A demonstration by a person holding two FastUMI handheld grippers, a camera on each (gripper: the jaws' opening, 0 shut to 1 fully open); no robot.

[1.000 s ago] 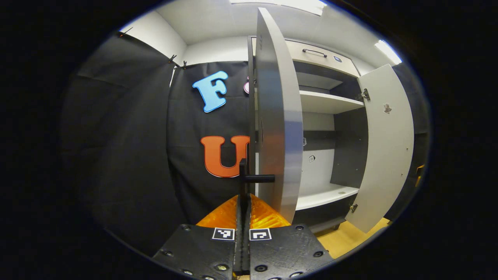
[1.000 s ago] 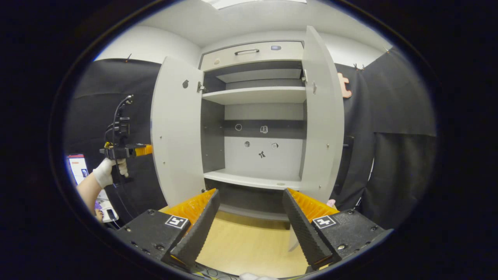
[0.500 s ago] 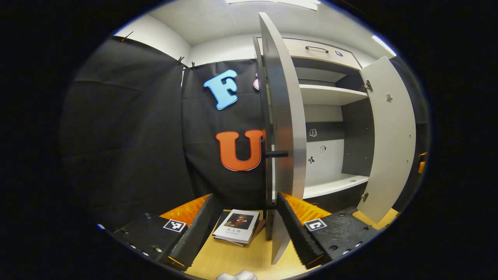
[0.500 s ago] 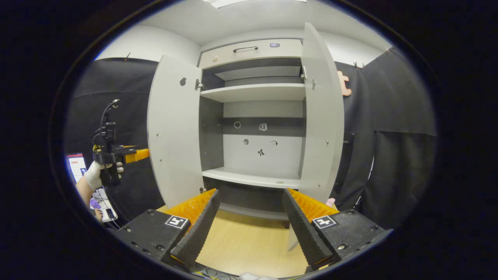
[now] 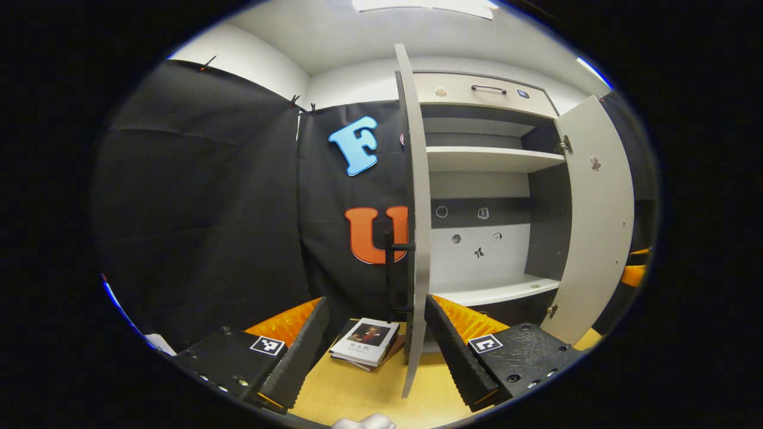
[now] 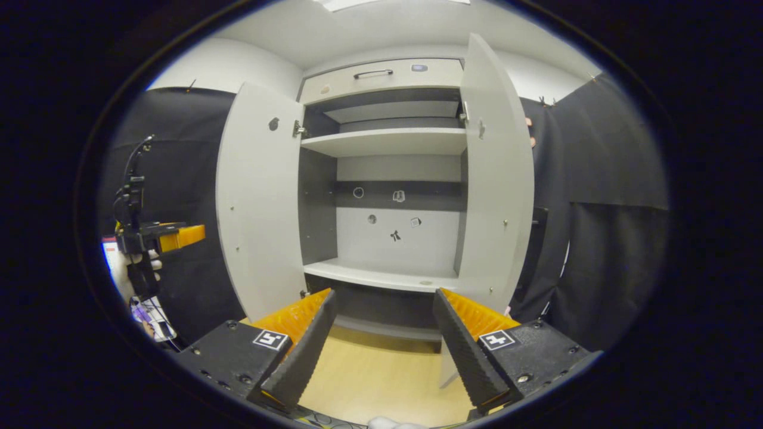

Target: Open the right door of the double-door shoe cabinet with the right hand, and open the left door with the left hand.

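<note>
The grey shoe cabinet [image 6: 390,140] stands with both doors swung out. In the left gripper view the left door [image 5: 417,226] is edge-on just past my left gripper [image 5: 372,351], which is open and holds nothing. The door's black handle [image 5: 390,268] lies beyond the fingers, apart from them. The right door [image 5: 596,214] stands wide at the right. In the right gripper view my right gripper [image 6: 381,351] is open in front of the cabinet, between the left door [image 6: 256,202] and the right door [image 6: 495,179]. The left gripper [image 6: 191,233], in a gloved hand, is left of the left door.
A book [image 5: 366,342] lies on the wooden floor [image 5: 357,387] by the left door's foot. A shut drawer [image 6: 381,74] with a bar handle tops the cabinet. Black cloth walls stand on both sides. An orange part of the right gripper [image 5: 633,275] peeks past the right door.
My left gripper was shut on the left door's handle; it has let go, opened and drawn back. The left door swung further out. The right gripper barely moved.
</note>
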